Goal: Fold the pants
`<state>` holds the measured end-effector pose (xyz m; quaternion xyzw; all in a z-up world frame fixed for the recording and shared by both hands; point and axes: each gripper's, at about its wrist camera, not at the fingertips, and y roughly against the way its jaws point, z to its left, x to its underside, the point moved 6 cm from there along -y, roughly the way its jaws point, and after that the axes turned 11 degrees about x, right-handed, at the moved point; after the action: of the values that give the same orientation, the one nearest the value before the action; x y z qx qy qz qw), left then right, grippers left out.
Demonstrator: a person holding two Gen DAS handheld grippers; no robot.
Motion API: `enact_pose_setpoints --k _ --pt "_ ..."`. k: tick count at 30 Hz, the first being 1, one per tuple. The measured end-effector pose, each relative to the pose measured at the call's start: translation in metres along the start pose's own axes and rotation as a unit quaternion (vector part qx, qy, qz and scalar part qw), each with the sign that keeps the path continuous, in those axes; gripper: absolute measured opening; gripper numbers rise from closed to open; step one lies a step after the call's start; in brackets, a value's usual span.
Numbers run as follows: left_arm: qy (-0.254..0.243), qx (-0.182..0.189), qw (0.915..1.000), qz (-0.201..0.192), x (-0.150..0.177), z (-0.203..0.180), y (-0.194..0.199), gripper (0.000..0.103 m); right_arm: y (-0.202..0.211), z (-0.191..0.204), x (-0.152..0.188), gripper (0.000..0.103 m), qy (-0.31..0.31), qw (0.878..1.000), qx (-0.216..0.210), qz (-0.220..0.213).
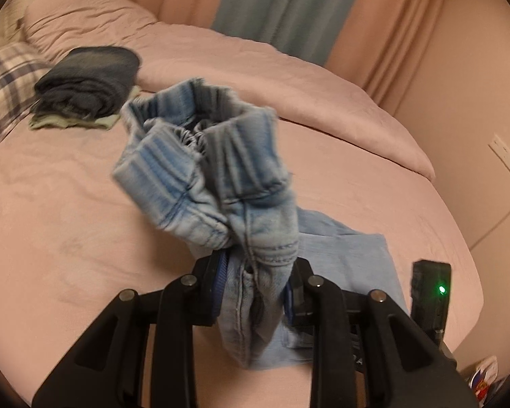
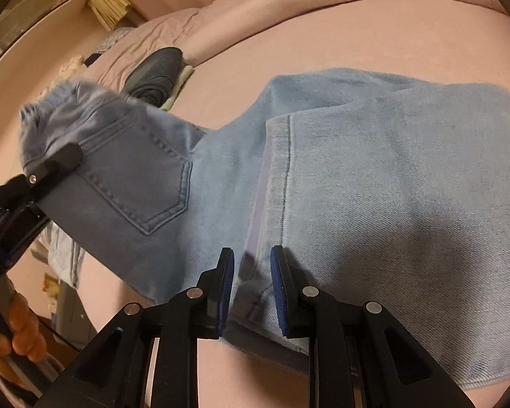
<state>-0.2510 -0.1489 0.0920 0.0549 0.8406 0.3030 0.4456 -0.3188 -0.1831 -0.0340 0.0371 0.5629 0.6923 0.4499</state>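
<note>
Light blue jeans [image 2: 374,176] lie partly folded on the pink bed. My left gripper [image 1: 255,282] is shut on a bunched waistband end of the jeans [image 1: 200,163] and holds it lifted above the bed. In the right wrist view the left gripper [image 2: 47,166] shows at the left, clamping the pocket end. My right gripper [image 2: 253,282] straddles a folded edge of the jeans at the near side, with the denim between the blue pads; the jaws stand a little apart, and I cannot tell if they pinch it.
A stack of folded dark clothes [image 1: 91,81] sits on the bed [image 1: 68,238] at the far left, beside a plaid pillow [image 1: 6,78]. A rolled pink duvet [image 1: 255,68] lies along the far side. Curtains and a wall stand behind.
</note>
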Motion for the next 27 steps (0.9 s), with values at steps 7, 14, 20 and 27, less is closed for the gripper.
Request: enact_pose_setpoints --k 7,14,20,27 --pt "-0.041 0.016 0.9988 0.022 0.004 -0.035 -0.018 0.027 0.027 -0.044 -0.001 0.025 -0.106 0.993 -0.059 -0.001" --pt "-0.071 0.024 0.9958 0.052 0.017 -0.056 -0.042 0.027 0.053 -0.102 0.000 0.037 -0.215 0.973 -0.082 -0.030" --pt "-0.100 0.031 0.9902 0.092 0.031 -0.070 -0.065 0.028 0.062 -0.114 0.003 0.052 -0.295 0.934 -0.197 -0.051" --pt "-0.132 0.030 0.9779 0.159 0.059 -0.075 -0.093 0.054 0.064 -0.117 0.003 0.071 -0.341 0.896 -0.280 -0.047"
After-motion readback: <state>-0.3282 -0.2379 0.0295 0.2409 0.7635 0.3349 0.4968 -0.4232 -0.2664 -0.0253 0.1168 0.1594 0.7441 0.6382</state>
